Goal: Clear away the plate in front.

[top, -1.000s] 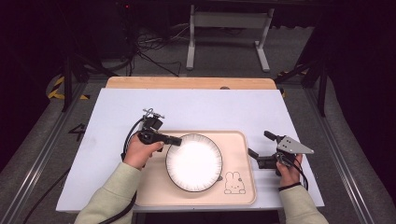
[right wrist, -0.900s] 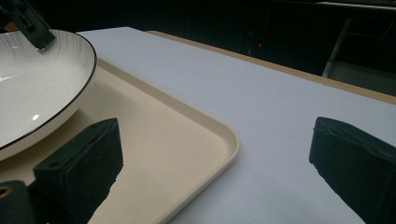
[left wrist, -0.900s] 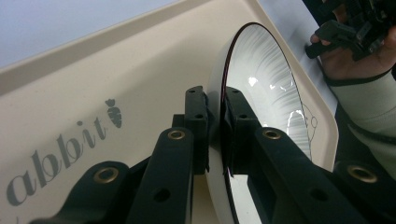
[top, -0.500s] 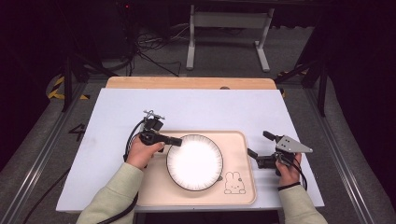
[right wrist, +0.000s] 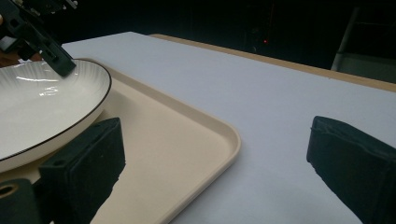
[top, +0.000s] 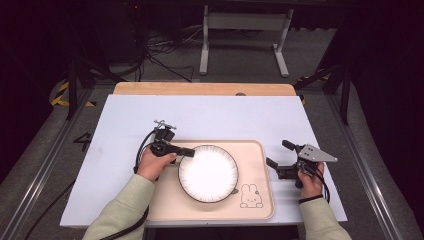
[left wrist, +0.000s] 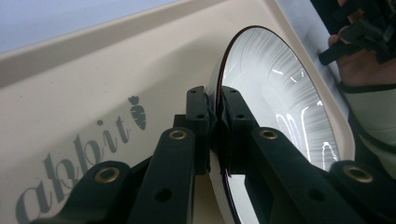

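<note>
A round white ceramic plate with a fine ribbed rim and a thin dark edge line [top: 208, 173] sits on a rectangular cream plastic tray with rounded corners [top: 260, 160], which rests on the pale lilac tabletop [top: 240, 117] close to the person's side. The plate occupies the left and centre portion of the tray; a small rabbit drawing [top: 251, 196] is printed on the tray at the plate's lower right, and grey lettering with a carrot mark [left wrist: 135, 112] appears on the tray floor in the left gripper view. The left tongs [top: 189, 152], held in the person's left hand [top: 152, 162], reach in from the left and are closed onto the plate's upper-left rim. In the left gripper view, the two black jaws stand nearly together with the plate edge [left wrist: 219, 100] pinched between their pads, one pad on the inner face and one on the underside. The right tongs [top: 278, 155], held in the right hand [top: 310, 182], stand off the tray's right edge, above the bare tabletop and apart from the plate. In the right gripper view, the jaws are spread wide with nothing between them: one jaw lies over the tray's rim [right wrist: 229, 135], the other over the tabletop. A black cable [top: 142, 145] loops from the left tongs beside the hand.
</note>
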`<state>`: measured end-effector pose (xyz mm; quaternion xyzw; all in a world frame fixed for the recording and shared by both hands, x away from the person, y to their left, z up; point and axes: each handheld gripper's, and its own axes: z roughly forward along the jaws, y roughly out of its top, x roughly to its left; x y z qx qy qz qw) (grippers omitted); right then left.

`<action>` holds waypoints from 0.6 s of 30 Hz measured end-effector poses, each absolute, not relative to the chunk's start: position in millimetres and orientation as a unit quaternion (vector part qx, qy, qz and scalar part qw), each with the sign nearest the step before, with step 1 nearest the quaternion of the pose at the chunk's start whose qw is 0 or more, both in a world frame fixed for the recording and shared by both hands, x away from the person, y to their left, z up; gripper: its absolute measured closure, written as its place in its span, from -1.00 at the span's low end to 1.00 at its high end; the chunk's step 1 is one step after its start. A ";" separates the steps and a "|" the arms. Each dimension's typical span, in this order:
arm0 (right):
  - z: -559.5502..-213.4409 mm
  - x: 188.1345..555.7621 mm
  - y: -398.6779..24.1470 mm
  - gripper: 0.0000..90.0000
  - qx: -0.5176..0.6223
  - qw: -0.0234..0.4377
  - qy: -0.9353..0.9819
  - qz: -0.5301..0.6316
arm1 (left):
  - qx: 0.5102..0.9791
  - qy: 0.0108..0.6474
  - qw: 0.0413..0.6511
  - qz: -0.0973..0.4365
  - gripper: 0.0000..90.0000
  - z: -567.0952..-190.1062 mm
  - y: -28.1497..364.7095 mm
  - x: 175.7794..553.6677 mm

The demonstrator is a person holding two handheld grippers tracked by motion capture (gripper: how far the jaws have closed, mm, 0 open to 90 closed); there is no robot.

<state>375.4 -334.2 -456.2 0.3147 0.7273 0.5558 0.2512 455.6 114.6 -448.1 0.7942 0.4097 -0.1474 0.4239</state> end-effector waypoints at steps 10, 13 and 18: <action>-456.3 375.7 -334.0 -0.90 0.314 0.249 0.728 0.556 | 0.803 0.406 0.414 -0.134 0.78 -452.2 112.9 456.3; -456.3 375.6 -333.8 -0.90 0.314 0.250 0.728 0.555 | 0.804 0.401 0.419 -0.134 0.67 -451.7 112.5 456.7; -456.3 375.9 -333.0 -0.91 0.313 0.252 0.730 0.552 | 0.799 0.398 0.439 -0.103 0.39 -442.1 119.4 453.5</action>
